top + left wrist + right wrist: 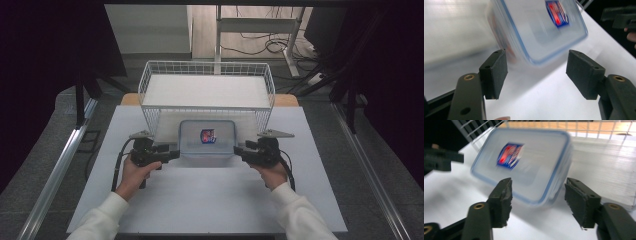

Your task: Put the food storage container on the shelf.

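Box: clear lidded box [207, 138] with blue seal rim and red-blue label [207, 136] lay flat on the white table [200, 200], just in front of the wire basket [150, 75], between my two tongs.
Left gripper [175, 155]: sat at the box's left near corner; jaws stood apart, pads [496, 72] either side of that corner, not pressing on it.
Right gripper [239, 151]: sat at the box's right near corner; jaws apart as well, corner of the box just ahead of the gap, nothing clamped.
Basket: open-topped, standing behind the box, touching or nearly so; I could not tell which.
Step in hand, as I judged it: taking the box by both near corners to lift it.
How to do it well: push both tongs in level until the rim sits deep between the pads, then close both together; a one-sided bite would likely swing the box.
Watch for: smooth plastic slipping; the lid edge may give a better hold than the wall.
Lift: keep both hands at one height so the box stays flat and clears the basket rim.
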`<state>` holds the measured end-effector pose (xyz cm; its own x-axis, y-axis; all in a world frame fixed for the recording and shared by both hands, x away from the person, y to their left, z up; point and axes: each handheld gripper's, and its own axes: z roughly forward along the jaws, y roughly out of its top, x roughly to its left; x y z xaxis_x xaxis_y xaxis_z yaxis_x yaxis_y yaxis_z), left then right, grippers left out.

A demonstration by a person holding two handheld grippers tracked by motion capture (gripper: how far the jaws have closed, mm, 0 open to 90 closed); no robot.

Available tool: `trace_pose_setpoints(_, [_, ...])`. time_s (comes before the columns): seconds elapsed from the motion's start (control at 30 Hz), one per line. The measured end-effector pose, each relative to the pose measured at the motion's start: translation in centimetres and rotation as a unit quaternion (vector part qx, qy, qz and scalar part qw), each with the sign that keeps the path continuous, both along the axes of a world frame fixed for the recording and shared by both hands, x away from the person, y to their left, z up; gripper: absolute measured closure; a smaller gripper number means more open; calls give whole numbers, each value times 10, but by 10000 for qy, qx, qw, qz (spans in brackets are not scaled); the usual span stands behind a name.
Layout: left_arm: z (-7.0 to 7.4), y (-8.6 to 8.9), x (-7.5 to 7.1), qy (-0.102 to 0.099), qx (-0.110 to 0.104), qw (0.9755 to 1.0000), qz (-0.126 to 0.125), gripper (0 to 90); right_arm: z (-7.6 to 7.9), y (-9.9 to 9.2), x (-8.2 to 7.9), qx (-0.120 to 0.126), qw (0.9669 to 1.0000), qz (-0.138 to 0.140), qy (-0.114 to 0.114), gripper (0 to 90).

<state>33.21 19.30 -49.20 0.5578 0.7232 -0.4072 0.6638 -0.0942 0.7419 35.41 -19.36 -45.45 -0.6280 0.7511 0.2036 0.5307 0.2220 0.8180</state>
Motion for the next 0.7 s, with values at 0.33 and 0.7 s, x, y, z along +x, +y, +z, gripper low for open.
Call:
trace_pose_setpoints(0.33, [3, -2, -44, -188, 325, 9992, -141, 317, -4, 0, -32, -281, 9985, 413, -208, 535])
trace_pose_setpoints(0.7, [0, -6, -87, -279, 622, 9970, -360, 315, -31, 48, -36, -1109, 9873, 1111, -234, 774])
